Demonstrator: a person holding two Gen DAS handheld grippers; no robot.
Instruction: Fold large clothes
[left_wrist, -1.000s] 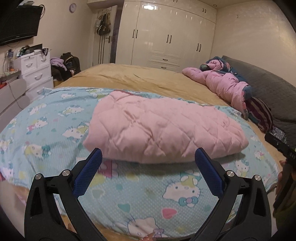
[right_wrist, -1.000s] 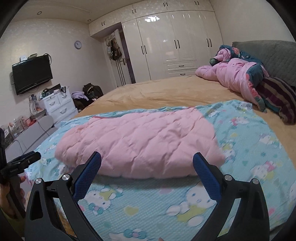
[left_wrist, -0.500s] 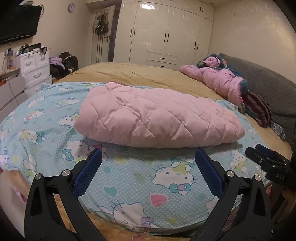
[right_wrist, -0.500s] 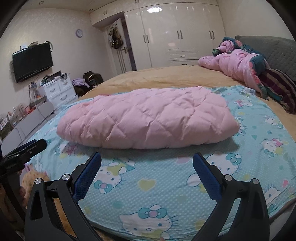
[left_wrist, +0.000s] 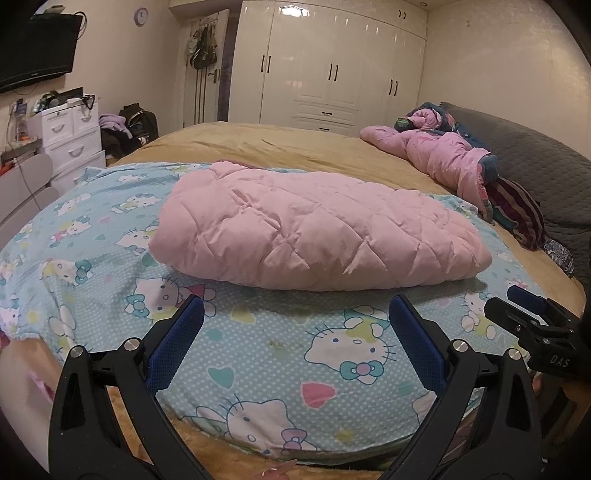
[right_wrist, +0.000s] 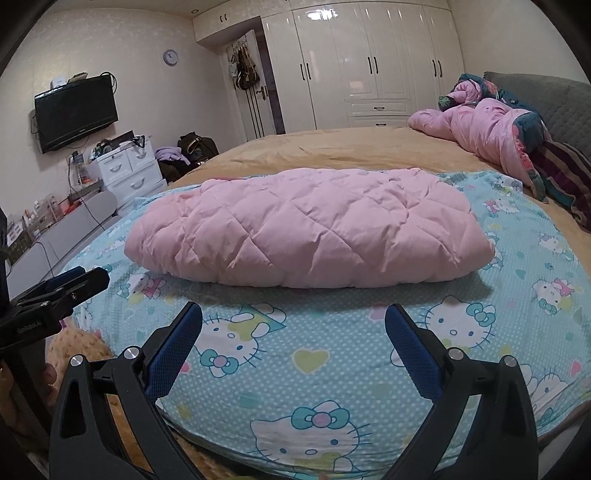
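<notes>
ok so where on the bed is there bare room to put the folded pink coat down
Free: the tan bedspread beyond the folded pink quilted coat, toward the wardrobe, and the strip of cartoon-cat sheet between the coat and both open grippers, left and right. Crowded: the headboard side, where a crumpled pink jacket and striped fabric lie.

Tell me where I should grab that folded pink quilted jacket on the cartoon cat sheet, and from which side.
Take the pink quilted jacket at its two short ends, one gripper each. It lies as a long, puffy bundle across the view, so the left gripper probably suits the rounded left end and the right gripper the thicker right end. Come in low from the near edge, fingers sliding under along the cartoon cat sheet.
</notes>
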